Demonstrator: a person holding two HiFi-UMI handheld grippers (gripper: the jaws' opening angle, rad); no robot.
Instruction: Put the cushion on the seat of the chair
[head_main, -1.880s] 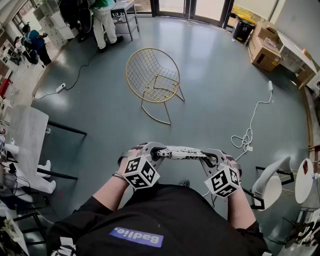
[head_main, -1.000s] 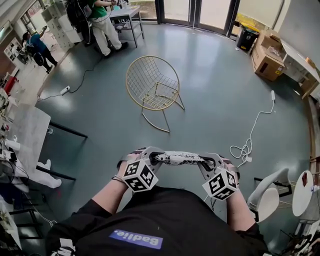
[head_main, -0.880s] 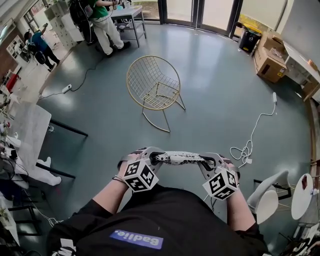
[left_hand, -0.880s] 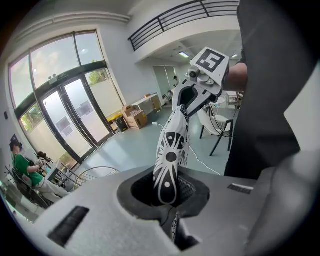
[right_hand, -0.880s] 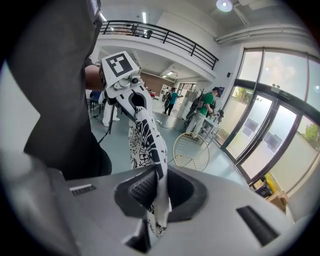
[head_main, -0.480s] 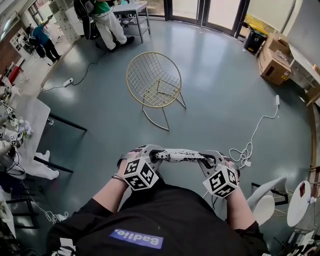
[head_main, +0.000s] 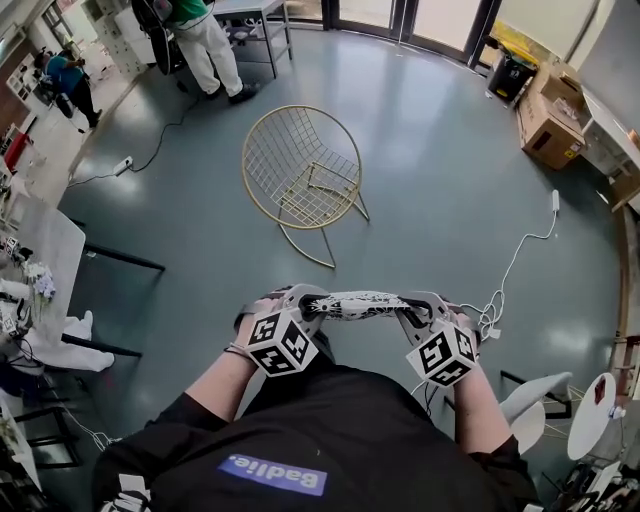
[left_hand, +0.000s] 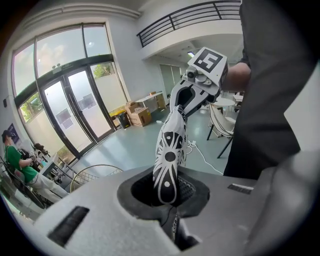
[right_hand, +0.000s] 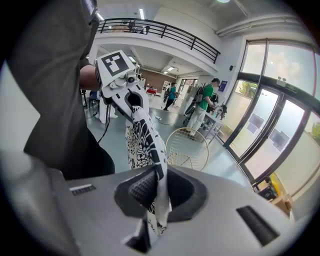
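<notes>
The left gripper (head_main: 308, 304) and right gripper (head_main: 408, 304) each clench 1 end of the patterned cushion (head_main: 355, 305), held above the floor (head_main: 450, 180); the wire chair (head_main: 300, 172) stands apart ahead.

The grey-blue floor (head_main: 440, 180) lies wide and glossy, with daylight coming through tall glass doors (left_hand: 75, 112). Cardboard boxes (head_main: 548, 125) sit against the wall. A white cable (head_main: 555, 200) trails over the floor, a railed balcony (right_hand: 165, 34) runs overhead, and a metal table (head_main: 262, 12) stands far off.
</notes>
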